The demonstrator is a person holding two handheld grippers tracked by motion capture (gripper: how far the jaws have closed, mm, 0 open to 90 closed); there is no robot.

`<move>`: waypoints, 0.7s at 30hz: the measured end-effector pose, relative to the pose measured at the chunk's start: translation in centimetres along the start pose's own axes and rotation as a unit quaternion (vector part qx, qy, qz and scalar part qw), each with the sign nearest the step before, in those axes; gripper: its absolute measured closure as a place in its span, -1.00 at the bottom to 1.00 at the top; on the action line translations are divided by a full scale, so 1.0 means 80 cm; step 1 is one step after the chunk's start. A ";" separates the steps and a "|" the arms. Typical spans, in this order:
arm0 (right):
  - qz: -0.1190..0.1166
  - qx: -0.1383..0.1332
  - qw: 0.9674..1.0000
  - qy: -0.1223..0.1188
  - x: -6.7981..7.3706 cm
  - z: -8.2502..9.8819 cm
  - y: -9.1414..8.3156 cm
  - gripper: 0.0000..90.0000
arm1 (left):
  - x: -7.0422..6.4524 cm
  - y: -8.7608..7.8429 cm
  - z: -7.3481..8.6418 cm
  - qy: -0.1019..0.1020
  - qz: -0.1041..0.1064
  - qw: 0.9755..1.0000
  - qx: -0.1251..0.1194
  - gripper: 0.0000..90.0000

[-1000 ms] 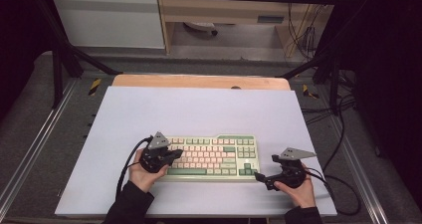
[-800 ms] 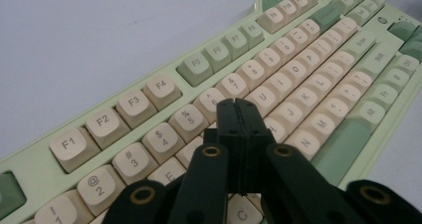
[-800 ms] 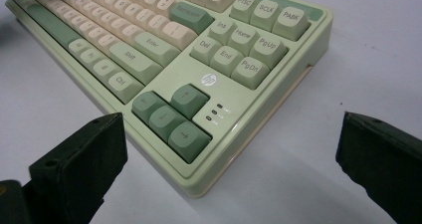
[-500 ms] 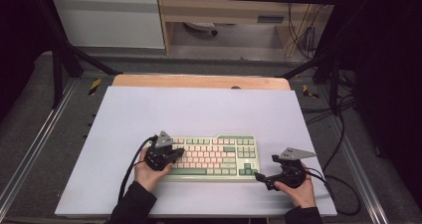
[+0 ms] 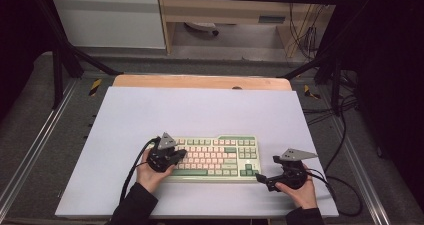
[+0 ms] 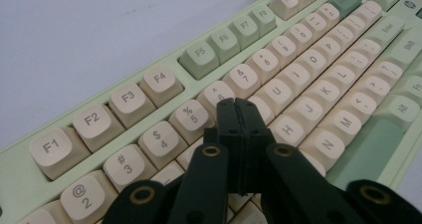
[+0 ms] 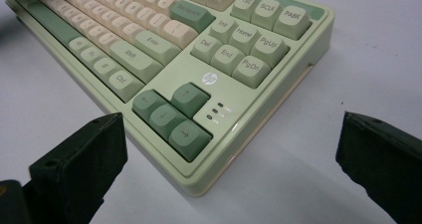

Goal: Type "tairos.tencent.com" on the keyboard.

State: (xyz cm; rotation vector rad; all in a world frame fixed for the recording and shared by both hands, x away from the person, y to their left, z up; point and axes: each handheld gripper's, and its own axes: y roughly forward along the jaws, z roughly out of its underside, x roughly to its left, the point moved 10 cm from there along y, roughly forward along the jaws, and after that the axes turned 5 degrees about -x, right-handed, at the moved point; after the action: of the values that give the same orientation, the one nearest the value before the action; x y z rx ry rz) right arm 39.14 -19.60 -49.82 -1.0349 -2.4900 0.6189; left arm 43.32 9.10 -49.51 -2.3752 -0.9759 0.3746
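Left gripper (image 6: 238, 104), jaws pressed together, pokes at the keyboard (image 5: 215, 157) number row — right gripper (image 5: 265, 177) waits wide apart. Next: press straight down.

- Keyboard (image 5: 220, 156) lies on surface (image 5: 200, 110), toward its near edge.
- Left claw (image 5: 176, 155) sits over keyboard's left end, above the number-row keys.
- Right claw (image 5: 261, 177) sits just beside keyboard's near right corner.

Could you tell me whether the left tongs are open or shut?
Shut: the left tongs have both jaws pressed together above the keyboard.
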 end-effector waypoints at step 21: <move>-0.001 0.001 1.000 0.002 0.001 0.000 0.000 -0.99 | 0.001 -0.035 -0.005 0.006 0.010 1.000 -0.021 1.00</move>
State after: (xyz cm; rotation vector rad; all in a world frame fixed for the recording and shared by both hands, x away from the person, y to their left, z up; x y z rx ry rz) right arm 39.08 -19.53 -49.83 -1.0309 -2.4865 0.6171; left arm 42.00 10.68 -47.56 -2.4235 -0.9640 0.3493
